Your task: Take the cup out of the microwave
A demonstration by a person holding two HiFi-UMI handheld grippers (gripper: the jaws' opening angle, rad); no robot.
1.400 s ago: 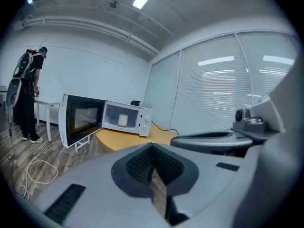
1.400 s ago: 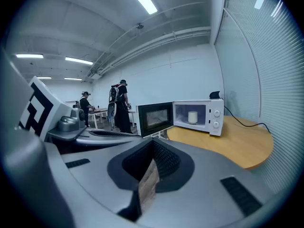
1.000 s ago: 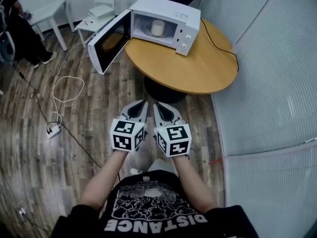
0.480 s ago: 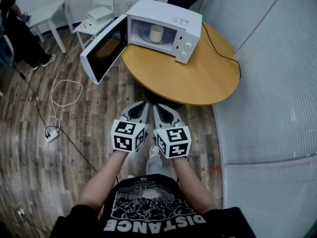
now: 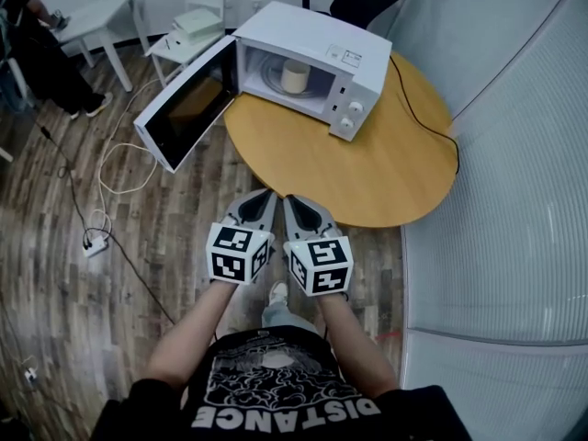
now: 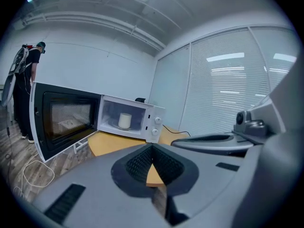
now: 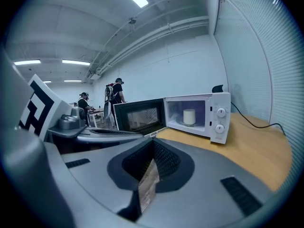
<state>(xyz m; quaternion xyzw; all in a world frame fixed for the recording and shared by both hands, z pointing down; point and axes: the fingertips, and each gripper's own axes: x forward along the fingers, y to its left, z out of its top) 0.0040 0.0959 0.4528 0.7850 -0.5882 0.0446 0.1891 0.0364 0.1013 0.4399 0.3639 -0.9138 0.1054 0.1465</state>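
Now the round wooden table and the white microwave sit lower and larger in the head view than a second ago. The table's near edge, which lay well clear of the grippers then, has come almost level with their tips, so the person has evidently been walking up to it. That closes most of the gap, but I judge the task barely begun: nothing has been reached for yet. The cup stands upright inside the open microwave, on its turntable, in the upper middle of the frame, untouched. The microwave door hangs wide open toward the upper left, so the way in looks clear. The left gripper and the right gripper are held side by side at the frame's centre. In its own view each has its jaws pressed fully together with nothing between them; one will need to spread before it can take the cup. Counted: one cup, one microwave with one door and two knobs, one round table, two grippers.
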